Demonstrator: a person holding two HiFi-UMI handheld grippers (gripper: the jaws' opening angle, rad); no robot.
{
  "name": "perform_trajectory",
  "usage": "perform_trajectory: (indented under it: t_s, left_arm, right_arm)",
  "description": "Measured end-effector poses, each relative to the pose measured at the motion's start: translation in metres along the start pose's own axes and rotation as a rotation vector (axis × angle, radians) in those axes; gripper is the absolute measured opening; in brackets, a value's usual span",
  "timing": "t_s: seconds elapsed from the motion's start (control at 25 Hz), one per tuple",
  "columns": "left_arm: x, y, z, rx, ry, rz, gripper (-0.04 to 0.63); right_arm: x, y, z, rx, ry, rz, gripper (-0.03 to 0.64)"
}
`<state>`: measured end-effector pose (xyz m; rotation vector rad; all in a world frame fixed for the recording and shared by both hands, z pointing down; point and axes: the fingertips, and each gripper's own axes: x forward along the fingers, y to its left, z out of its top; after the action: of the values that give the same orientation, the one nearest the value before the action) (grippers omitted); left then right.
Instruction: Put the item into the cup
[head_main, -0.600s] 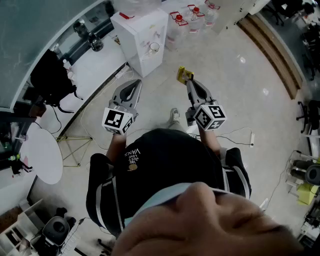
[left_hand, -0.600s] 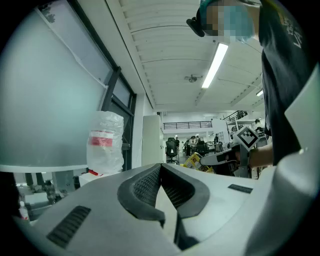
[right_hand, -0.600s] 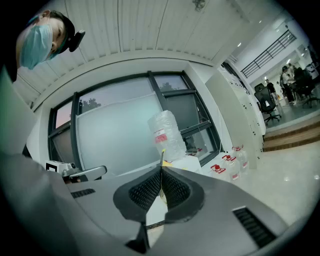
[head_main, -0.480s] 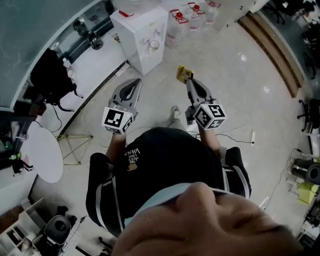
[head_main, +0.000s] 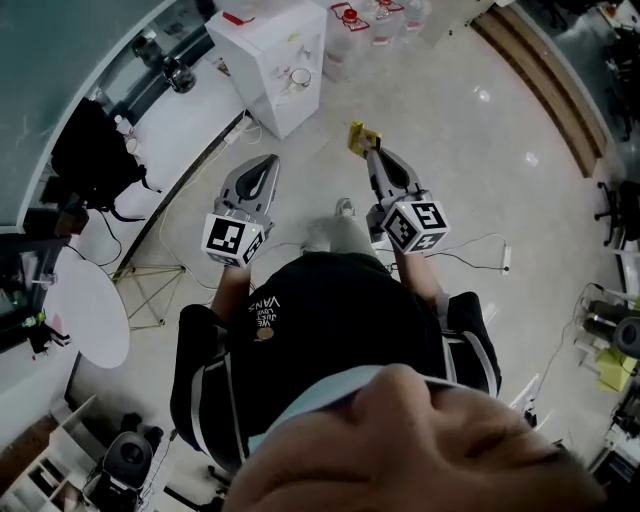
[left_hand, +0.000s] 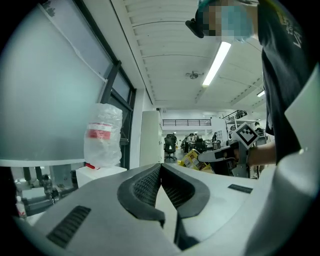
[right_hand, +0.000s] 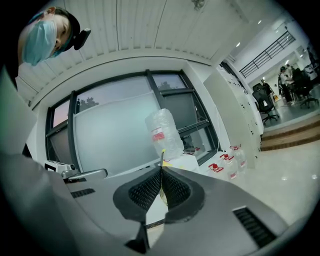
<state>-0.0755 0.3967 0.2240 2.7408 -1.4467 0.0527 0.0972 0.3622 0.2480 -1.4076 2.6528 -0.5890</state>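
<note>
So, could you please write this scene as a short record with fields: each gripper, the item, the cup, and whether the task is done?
left gripper: shut, nothing between its jaws
right gripper: shut on a thin yellow packet
cup: small round cup standing on the white box-shaped cabinet, ahead of both grippers
packet and cup: clearly apart
task state: packet not yet in the cup
</note>
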Motion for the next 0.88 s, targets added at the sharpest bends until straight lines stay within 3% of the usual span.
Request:
perform_trajectory:
  t_s: [0.36,0.88]
  left_arm:
    - [0.069,0.021,-0.003,0.006,0.018,0.03,0.02]
    - [0.175,0.066,-0.022,-0.006,0.042,0.137,0.02]
  right_arm:
    - [0.045,-0.055,0.019,0.013,0.022,0.014,0.043]
    - [0.13,-0.14,0.036,-0.02,0.127,0.099,0.043]
